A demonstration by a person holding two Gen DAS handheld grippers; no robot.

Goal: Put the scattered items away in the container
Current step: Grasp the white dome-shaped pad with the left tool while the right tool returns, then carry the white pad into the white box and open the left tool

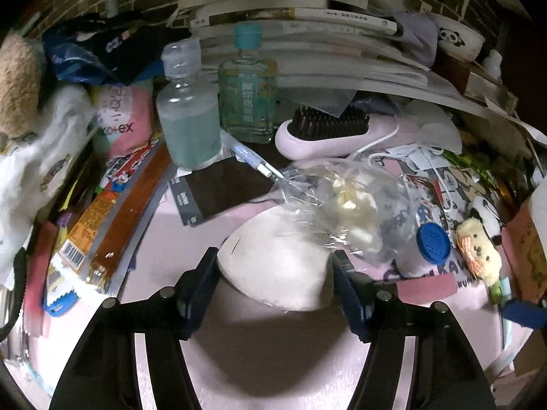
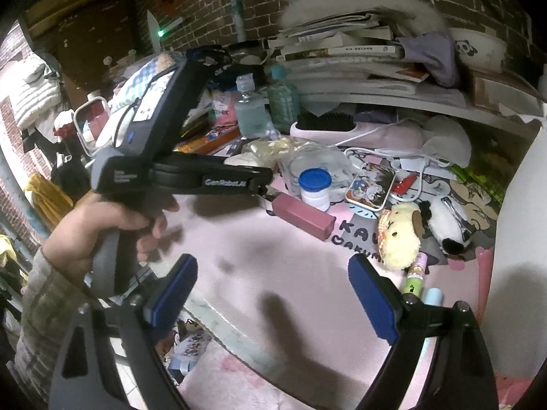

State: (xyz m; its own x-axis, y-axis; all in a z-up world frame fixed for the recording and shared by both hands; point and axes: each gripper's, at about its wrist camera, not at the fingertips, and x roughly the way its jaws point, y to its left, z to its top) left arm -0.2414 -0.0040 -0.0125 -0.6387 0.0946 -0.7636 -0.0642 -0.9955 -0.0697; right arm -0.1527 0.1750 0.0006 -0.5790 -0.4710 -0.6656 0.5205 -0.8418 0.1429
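Observation:
My left gripper [image 1: 277,266] is shut on a white rounded object [image 1: 273,266] wrapped in a clear plastic bag [image 1: 345,201] that trails forward over the pink table. In the right wrist view the left gripper [image 2: 263,184] reaches in from the left beside the bag [image 2: 294,157]. My right gripper [image 2: 270,290] is open and empty above the pink table, apart from a pink box [image 2: 304,215]. A blue-lidded white jar [image 1: 429,249] [image 2: 314,188], a yellow plush [image 1: 478,253] [image 2: 400,239] and a panda plush [image 2: 444,225] lie scattered. No container can be picked out.
Two bottles [image 1: 191,112] [image 1: 248,92] stand at the back by a pink hairbrush [image 1: 324,133] with a white cable. Stacked books [image 1: 290,17] fill the shelf behind. Snack packets [image 1: 102,222] line the left edge. A picture tin [image 2: 371,184] and small tubes [image 2: 417,273] lie right.

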